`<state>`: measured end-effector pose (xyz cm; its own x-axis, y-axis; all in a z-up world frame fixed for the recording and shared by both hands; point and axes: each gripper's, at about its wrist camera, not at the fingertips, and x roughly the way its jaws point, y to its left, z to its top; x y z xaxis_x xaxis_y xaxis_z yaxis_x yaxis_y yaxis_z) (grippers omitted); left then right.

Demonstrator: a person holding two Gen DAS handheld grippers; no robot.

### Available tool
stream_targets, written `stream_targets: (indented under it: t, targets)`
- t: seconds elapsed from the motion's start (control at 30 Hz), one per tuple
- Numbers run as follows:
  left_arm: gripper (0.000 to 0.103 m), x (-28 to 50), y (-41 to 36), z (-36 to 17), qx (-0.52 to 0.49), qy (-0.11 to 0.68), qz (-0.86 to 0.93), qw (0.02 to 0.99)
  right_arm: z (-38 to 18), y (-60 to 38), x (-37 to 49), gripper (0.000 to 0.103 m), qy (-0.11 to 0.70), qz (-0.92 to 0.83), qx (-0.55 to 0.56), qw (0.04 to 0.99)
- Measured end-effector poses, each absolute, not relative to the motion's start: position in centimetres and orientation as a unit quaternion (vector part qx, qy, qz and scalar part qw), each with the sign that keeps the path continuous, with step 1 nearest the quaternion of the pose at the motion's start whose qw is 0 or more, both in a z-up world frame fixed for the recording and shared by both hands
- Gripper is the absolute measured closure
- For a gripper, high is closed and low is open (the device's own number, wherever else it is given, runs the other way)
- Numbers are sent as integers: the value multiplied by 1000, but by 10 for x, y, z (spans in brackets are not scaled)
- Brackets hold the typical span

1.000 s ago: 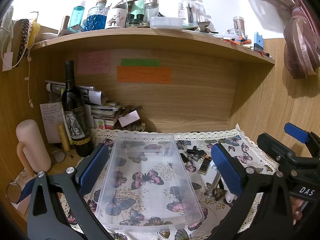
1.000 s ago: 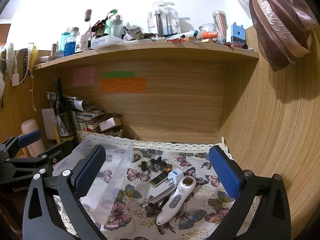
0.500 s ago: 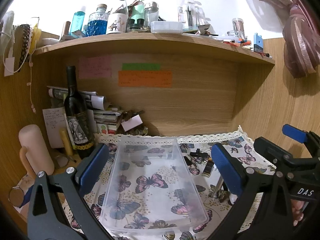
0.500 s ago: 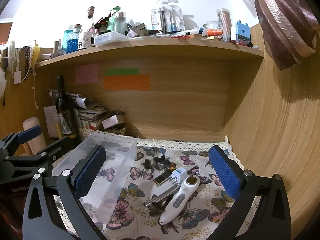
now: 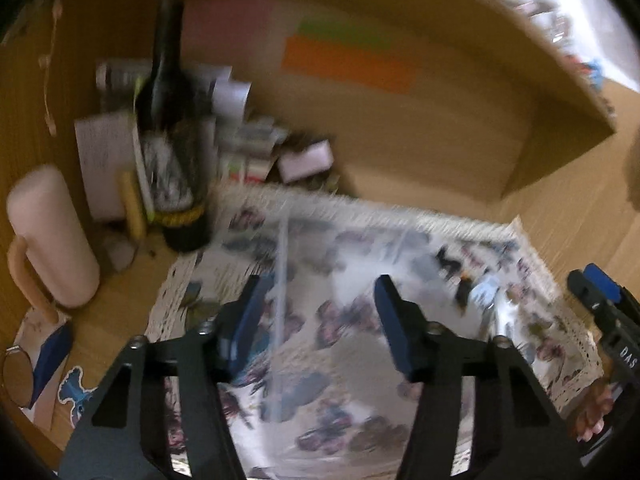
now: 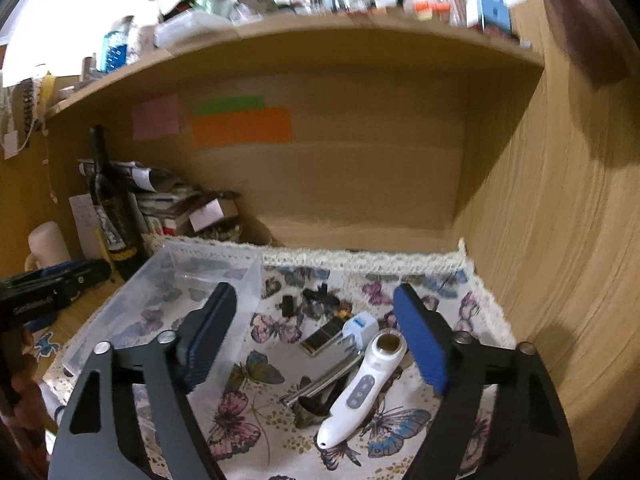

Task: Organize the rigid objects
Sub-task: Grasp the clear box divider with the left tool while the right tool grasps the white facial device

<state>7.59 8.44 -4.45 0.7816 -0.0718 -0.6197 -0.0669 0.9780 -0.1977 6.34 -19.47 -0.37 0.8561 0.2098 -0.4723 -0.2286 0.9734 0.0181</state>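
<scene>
A clear plastic bin (image 6: pixel 168 292) sits on the butterfly cloth, left of a small pile of rigid items: a white handheld device (image 6: pixel 360 392), a white-blue plug adapter (image 6: pixel 360 328), a gold-black lighter (image 6: pixel 324 340), a metal rod (image 6: pixel 320 384) and black clips (image 6: pixel 320 300). My right gripper (image 6: pixel 316 344) is open above the pile, empty. My left gripper (image 5: pixel 320 320) is open over the bin (image 5: pixel 280 280), straddling its left wall. The left wrist view is blurred.
A dark wine bottle (image 5: pixel 172 140) and a pink mug (image 5: pixel 52 240) stand at the left, with stacked books (image 6: pixel 172 208) behind. A cluttered shelf (image 6: pixel 280 28) runs overhead. A wooden wall (image 6: pixel 560 240) bounds the right side. Glasses (image 5: pixel 16 376) lie at the far left.
Both grippers have tilted down and moved closer to the table. Both jaws have narrowed but stay open. The left view has swung left and blurred.
</scene>
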Motion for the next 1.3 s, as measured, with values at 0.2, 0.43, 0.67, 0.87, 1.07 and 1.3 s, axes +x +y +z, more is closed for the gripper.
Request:
stream_targets:
  t: [0.2,0.43,0.67,0.87,1.07,1.3]
  targets:
    - [70,97,100,-71,-87,404,-5,910,-23,-207,88,45,293,94,-4,952]
    - [85,109,104,-88,-73,463,-23,883,-51,-226,112,50,365,65,2,929]
    - [94,116,102,-96,-82,497,-43,863,-84,-244,130,51,439,41,16,897]
    - [94,116,100,-96,-76,496,-42,864,-108,-241,149,51,492,41,18,870]
    - [94,116,100,-96,-74,495,-42,864,-123,-242,169,68,512,35,23,858]
    - [94,117,100,-96,-69,497,-40,864,-122,-239,173,71,496,19,-8,868]
